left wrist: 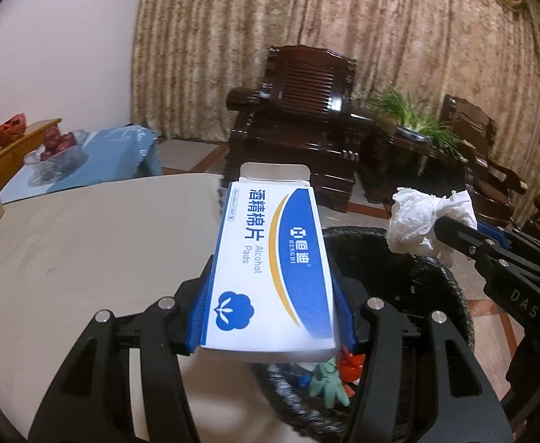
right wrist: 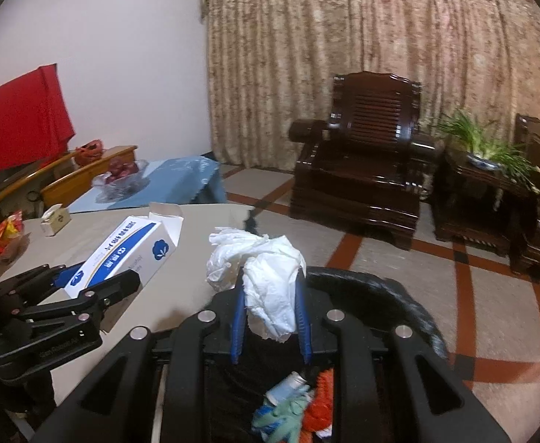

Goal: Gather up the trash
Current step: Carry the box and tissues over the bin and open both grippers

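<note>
My left gripper (left wrist: pixel 270 295) is shut on a white and blue alcohol pads box (left wrist: pixel 270 258) with its end flap open, held at the table edge above the black trash bin (left wrist: pixel 439 280). The box also shows in the right wrist view (right wrist: pixel 122 254). My right gripper (right wrist: pixel 270 295) is shut on a crumpled white tissue (right wrist: pixel 266 277) over the bin (right wrist: pixel 380 288). The tissue also shows in the left wrist view (left wrist: pixel 421 217). Inside the bin lie a green glove (right wrist: pixel 281 413), orange scraps (right wrist: pixel 317 402) and a small tube.
A round beige table (left wrist: pixel 85 251) lies to the left, with a small tissue box (right wrist: pixel 55 219) and a snack wrapper (right wrist: pixel 6 232) on it. Beyond are a blue-clothed table with a fruit bowl (right wrist: pixel 122 177), dark wooden armchairs (right wrist: pixel 362 170) and a potted plant (right wrist: pixel 487 155).
</note>
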The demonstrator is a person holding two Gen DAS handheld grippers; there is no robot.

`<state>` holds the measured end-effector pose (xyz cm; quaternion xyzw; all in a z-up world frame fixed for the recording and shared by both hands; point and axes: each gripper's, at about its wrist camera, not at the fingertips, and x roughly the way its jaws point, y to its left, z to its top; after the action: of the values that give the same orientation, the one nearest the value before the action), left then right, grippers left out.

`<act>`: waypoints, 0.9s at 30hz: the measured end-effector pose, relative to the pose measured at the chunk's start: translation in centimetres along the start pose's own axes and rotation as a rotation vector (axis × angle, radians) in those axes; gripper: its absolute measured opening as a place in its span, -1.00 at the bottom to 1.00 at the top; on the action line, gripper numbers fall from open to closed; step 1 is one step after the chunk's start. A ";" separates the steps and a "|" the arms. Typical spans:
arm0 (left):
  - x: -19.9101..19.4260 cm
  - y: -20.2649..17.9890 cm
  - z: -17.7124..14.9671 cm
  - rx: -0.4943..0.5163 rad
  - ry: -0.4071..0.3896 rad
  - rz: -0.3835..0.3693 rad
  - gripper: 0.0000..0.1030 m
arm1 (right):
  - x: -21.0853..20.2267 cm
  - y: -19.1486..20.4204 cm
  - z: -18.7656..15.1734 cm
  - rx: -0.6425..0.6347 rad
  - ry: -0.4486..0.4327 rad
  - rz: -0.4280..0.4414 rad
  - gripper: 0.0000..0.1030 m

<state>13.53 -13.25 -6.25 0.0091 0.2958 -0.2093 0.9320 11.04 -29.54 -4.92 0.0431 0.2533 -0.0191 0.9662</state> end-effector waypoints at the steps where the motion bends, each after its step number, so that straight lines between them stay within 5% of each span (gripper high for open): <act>1: 0.3 -0.5 -0.1 0.006 0.002 -0.008 0.04 | -0.2 -0.7 -0.2 0.008 0.002 -0.012 -0.55; 25: 9.1 -6.5 -3.8 0.098 0.146 -0.112 0.04 | 4.4 -7.7 -5.3 0.084 0.133 -0.109 -0.55; 27: 9.7 -6.6 -3.8 0.105 0.157 -0.117 0.07 | 4.9 -7.9 -5.7 0.084 0.140 -0.111 -0.37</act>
<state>15.95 -22.45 -14.06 0.0570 0.3564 -0.2774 0.8904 12.08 -36.99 -12.81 0.0708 0.3213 -0.0802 0.9409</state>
